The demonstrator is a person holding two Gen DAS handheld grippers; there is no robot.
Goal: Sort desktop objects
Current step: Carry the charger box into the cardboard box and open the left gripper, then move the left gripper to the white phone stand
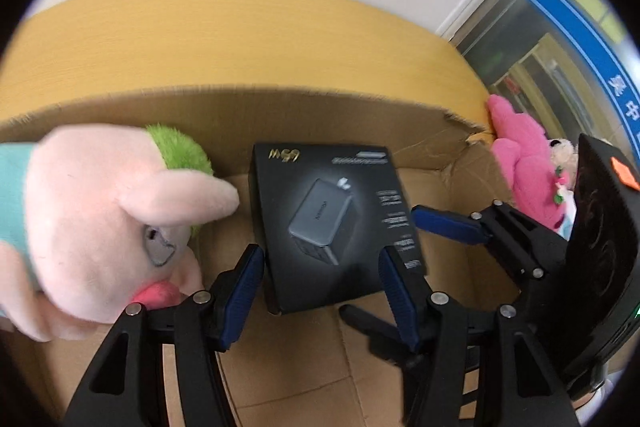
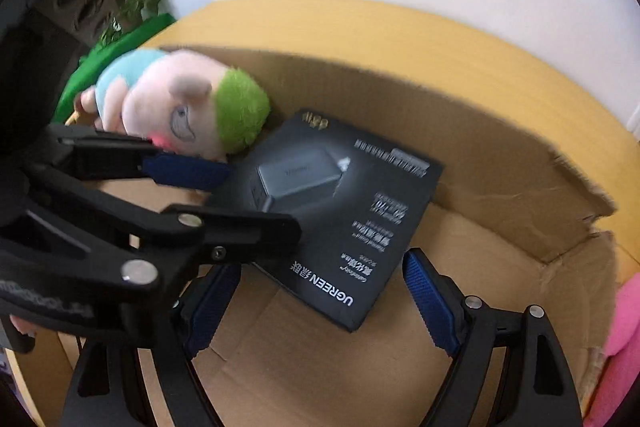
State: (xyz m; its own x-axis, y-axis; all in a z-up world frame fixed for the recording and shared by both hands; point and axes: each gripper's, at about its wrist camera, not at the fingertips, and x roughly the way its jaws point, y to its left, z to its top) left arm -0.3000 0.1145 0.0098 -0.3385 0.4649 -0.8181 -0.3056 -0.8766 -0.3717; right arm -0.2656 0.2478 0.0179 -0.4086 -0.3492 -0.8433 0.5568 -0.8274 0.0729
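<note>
Over an open cardboard box (image 1: 420,131) on a yellow table (image 1: 240,39): both grippers spread wide, holding nothing.

Left gripper (image 1: 320,291) angled down, blue pads either side of the black charger box (image 1: 332,223) but clear of it. Right gripper (image 2: 316,303) likewise hovering, jaws apart, beside the left one. Charger box flat on the box floor, printed "UGREEN" and "65W", touching the pink plush pig (image 2: 180,107) with green hair. Smaller print too blurred to read.
</note>
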